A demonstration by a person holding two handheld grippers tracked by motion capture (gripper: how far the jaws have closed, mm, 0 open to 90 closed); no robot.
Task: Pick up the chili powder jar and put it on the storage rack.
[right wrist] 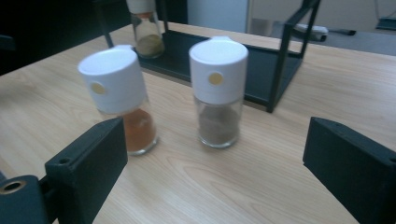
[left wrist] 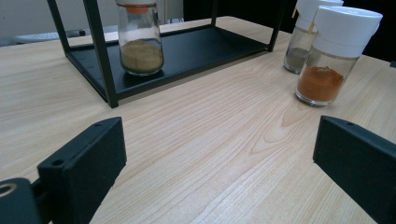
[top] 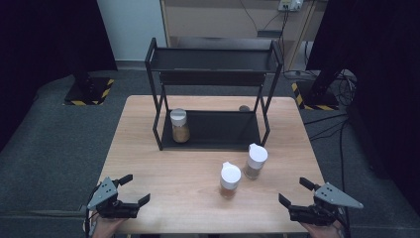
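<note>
Both claws, left claw point(top: 130, 190) and right claw point(top: 295, 191), are held released; the orange spice jar point(top: 230, 180) (glass, likely slippery) is best gripped below its cap.

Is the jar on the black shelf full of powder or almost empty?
Partly full. The jar stands upright on the rack's bottom shelf, and the tan powder fills only its lower part; the glass above it looks clear up to the lid.

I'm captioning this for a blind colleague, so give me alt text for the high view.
A wooden table holds a black two-tier rack with one white-capped spice jar on its lower shelf; two more jars, one orange-filled and one brown-filled, stand in front. At the near edge, the left gripper and right gripper rest open.
</note>
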